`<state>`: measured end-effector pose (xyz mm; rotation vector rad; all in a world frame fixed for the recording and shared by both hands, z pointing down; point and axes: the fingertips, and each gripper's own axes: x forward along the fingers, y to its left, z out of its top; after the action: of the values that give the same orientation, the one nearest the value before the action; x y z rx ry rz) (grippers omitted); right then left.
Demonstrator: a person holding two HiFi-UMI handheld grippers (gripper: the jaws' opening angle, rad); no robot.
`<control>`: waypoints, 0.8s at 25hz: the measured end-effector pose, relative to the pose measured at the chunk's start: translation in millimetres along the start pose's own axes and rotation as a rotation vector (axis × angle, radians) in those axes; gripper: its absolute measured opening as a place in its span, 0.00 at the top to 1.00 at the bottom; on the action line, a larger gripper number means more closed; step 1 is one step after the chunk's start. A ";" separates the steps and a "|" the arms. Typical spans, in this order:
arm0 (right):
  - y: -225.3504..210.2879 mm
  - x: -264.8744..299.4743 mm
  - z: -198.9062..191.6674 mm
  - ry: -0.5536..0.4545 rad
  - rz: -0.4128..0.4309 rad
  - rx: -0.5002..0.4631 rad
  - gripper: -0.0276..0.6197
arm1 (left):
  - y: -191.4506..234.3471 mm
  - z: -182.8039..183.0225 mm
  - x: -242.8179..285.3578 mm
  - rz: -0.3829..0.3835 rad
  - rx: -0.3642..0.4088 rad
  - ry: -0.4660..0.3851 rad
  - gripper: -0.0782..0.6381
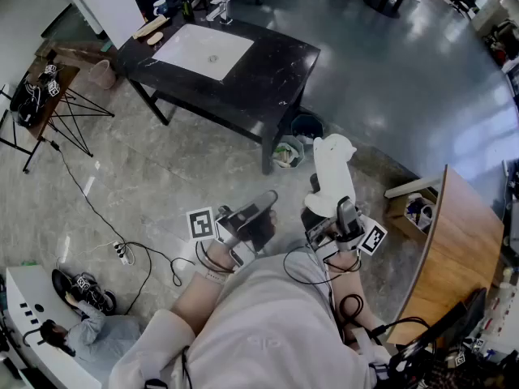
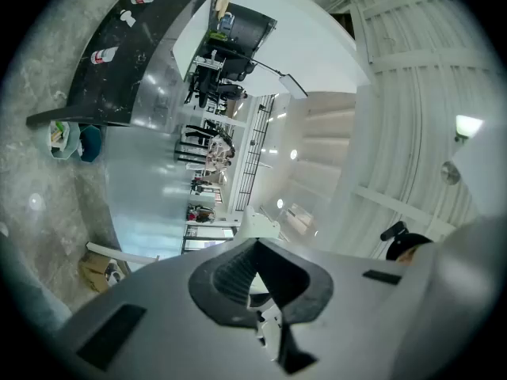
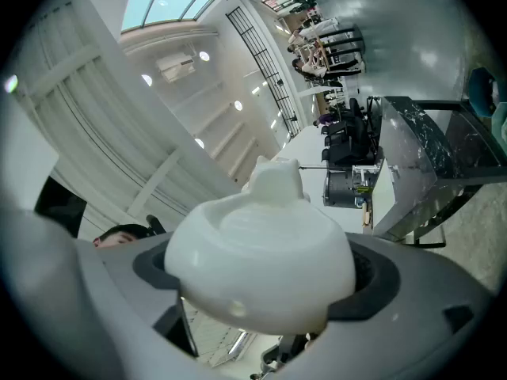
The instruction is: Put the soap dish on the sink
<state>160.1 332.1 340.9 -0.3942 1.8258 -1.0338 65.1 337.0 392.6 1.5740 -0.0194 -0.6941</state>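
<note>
The glossy white moulded soap dish (image 1: pixel 334 173) is well short of the black stone-topped table (image 1: pixel 268 71) and its white rectangular sink (image 1: pixel 203 52). The right gripper (image 1: pixel 328 207) clamps it between widely spread jaws. Just beside it, the left gripper (image 1: pixel 258 205) has its jaws pressed together with nothing between them. Bare grey floor lies open up to the table's near edge, but two small bins (image 1: pixel 296 140) crowd its front leg. In the right gripper view the dish fills the middle, and the table shows only edge-on.
</note>
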 end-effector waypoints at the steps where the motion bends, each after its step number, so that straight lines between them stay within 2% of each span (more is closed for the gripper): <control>1: 1.0 1.2 -1.4 -0.001 0.002 -0.001 0.18 | -1.5 -0.1 -2.5 0.000 -0.003 -0.001 0.88; 6: 0.6 8.0 -6.4 0.007 0.010 -0.006 0.18 | -3.9 5.8 -14.3 0.001 -0.005 -0.022 0.88; 12: -23.0 32.3 -3.2 0.039 0.010 -0.003 0.18 | 0.7 37.5 -17.9 0.010 0.003 -0.068 0.88; 20: -60.5 59.0 19.6 0.070 0.006 0.019 0.18 | 13.9 76.1 -7.0 0.032 0.006 -0.121 0.88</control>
<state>138.4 248.7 350.8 -0.3452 1.8763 -1.0722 31.6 269.4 411.1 1.5323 -0.1359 -0.7636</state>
